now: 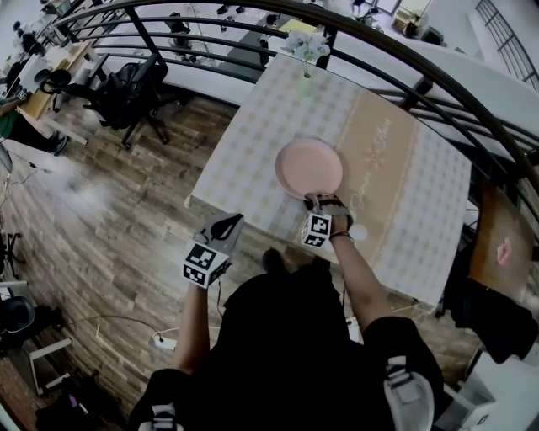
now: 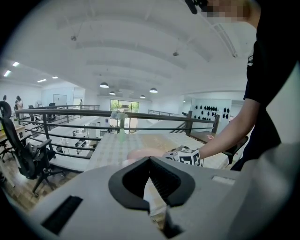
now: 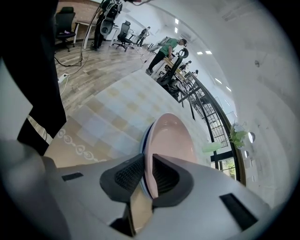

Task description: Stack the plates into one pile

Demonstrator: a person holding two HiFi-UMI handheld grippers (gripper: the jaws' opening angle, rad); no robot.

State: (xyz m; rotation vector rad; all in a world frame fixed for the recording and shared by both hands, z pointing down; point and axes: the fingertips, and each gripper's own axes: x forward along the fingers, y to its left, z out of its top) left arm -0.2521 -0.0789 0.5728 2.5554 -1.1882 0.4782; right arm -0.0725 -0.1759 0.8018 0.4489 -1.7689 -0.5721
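Note:
A pink plate lies on the checked tablecloth of the table. In the right gripper view this pink plate rests on top of a blue-rimmed plate. My right gripper is at the pile's near edge. The pink plate's rim stands between the right gripper's jaws, which are parted with a thin gap at the pads. My left gripper hangs off the table's near left edge. Its tips meet with nothing between them, and the pink plate lies ahead of it.
A vase of flowers stands at the table's far edge by the black railing. A small white round object lies near my right wrist. A brown side table stands at the right. Office chairs are on the floor below.

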